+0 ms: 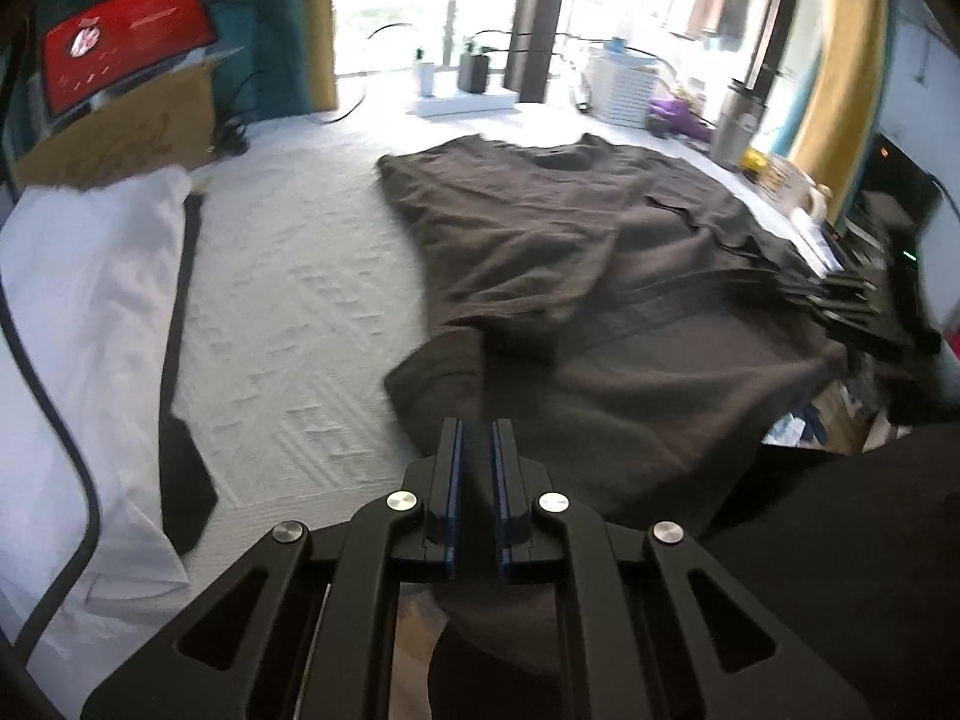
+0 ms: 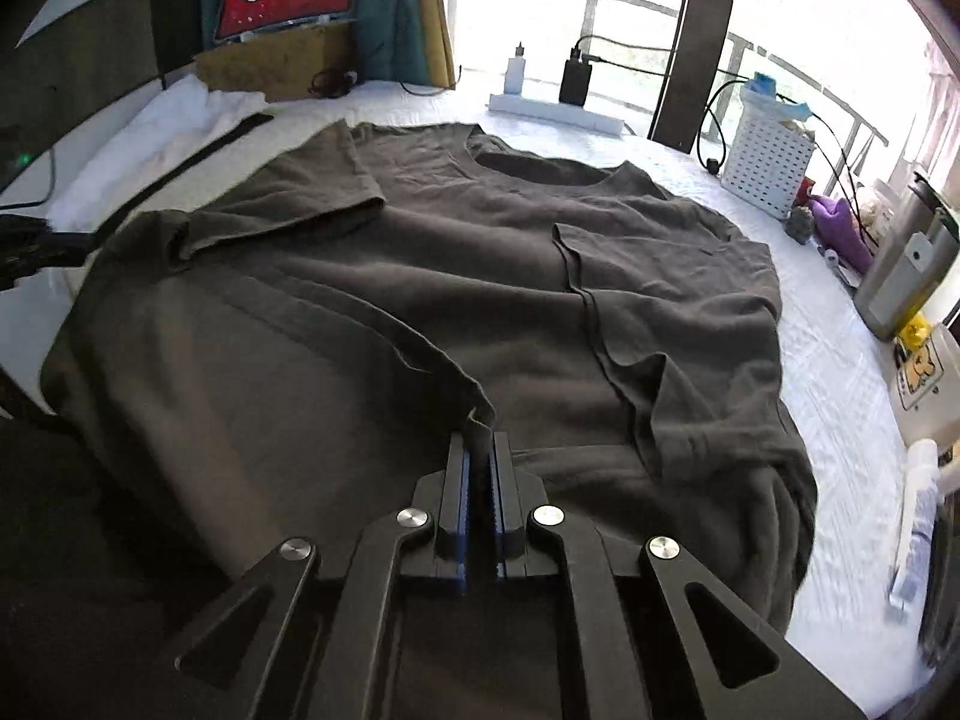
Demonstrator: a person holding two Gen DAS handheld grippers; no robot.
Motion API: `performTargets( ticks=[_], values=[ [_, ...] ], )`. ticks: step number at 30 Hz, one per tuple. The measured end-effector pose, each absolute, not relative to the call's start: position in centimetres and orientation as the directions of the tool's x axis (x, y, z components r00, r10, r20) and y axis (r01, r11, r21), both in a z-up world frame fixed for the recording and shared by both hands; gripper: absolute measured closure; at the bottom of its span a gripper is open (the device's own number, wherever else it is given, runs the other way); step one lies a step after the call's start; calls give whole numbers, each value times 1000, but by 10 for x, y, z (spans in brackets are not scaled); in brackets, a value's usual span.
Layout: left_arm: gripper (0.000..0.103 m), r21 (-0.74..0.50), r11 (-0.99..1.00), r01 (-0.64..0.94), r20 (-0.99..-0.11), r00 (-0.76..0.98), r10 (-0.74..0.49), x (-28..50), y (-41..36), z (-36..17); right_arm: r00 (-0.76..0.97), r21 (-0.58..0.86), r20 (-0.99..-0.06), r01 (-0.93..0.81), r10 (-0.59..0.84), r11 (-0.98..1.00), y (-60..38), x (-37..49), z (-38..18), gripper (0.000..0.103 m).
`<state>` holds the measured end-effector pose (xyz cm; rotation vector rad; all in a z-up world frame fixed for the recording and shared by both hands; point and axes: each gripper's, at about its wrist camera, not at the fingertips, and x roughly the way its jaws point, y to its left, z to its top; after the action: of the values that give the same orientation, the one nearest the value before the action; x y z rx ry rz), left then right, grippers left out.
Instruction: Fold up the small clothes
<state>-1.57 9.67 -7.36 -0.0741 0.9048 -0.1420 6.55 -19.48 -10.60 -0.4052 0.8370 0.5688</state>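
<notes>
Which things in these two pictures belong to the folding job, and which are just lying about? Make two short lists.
Part of the job:
- dark T-shirt
- left gripper, shut on its hem
- right gripper, shut on a fold of it

Just lying about:
- white cloth
- cardboard box
- white basket
- purple toy

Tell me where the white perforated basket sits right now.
In the right wrist view the white perforated basket stands at the far right of the bed, beyond the dark t-shirt, beside the purple item.
</notes>
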Motion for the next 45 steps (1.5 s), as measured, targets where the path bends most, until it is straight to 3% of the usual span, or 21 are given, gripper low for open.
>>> performTargets(
  ticks=[1, 2, 4, 10, 21, 23, 32, 42, 45],
  values=[
    [86, -124, 989, 76, -779, 611, -145, -13, 100, -76, 538, -110, -782, -616, 314, 780, -196, 62, -104, 98],
    [66, -121, 991, 64, -779, 613, -134, -10, 102, -78, 544, -108, -776, -613, 319, 783, -198, 56, -100, 98],
    [49, -125, 991, 50, -773, 621, -129, -3, 105, -83, 546, -98, -770, -612, 330, 784, -200, 50, -95, 98],
    [49, -130, 989, 72, -785, 602, -147, 16, 99, -100, 566, -70, -737, -607, 370, 791, -212, 27, -71, 98],
    [49, -86, 981, 174, -753, 633, -178, 3, 78, -75, 662, -36, -608, -573, 437, 819, -240, -1, -7, 98],
    [42, -71, 979, 190, -775, 607, -174, 7, 74, -83, 674, -39, -598, -566, 434, 824, -244, -2, -3, 98],
    [41, -18, 985, 172, -775, 620, -122, 12, 70, -86, 701, -30, -551, -559, 453, 829, -252, -11, 13, 98],
    [41, -114, 986, 118, -767, 621, -163, 20, 86, -98, 713, -25, -543, -541, 442, 841, -257, -9, 15, 98],
    [42, -84, 987, 139, -762, 629, -154, 20, 74, -93, 713, -23, -543, -541, 444, 841, -256, -8, 14, 98]
  ],
)
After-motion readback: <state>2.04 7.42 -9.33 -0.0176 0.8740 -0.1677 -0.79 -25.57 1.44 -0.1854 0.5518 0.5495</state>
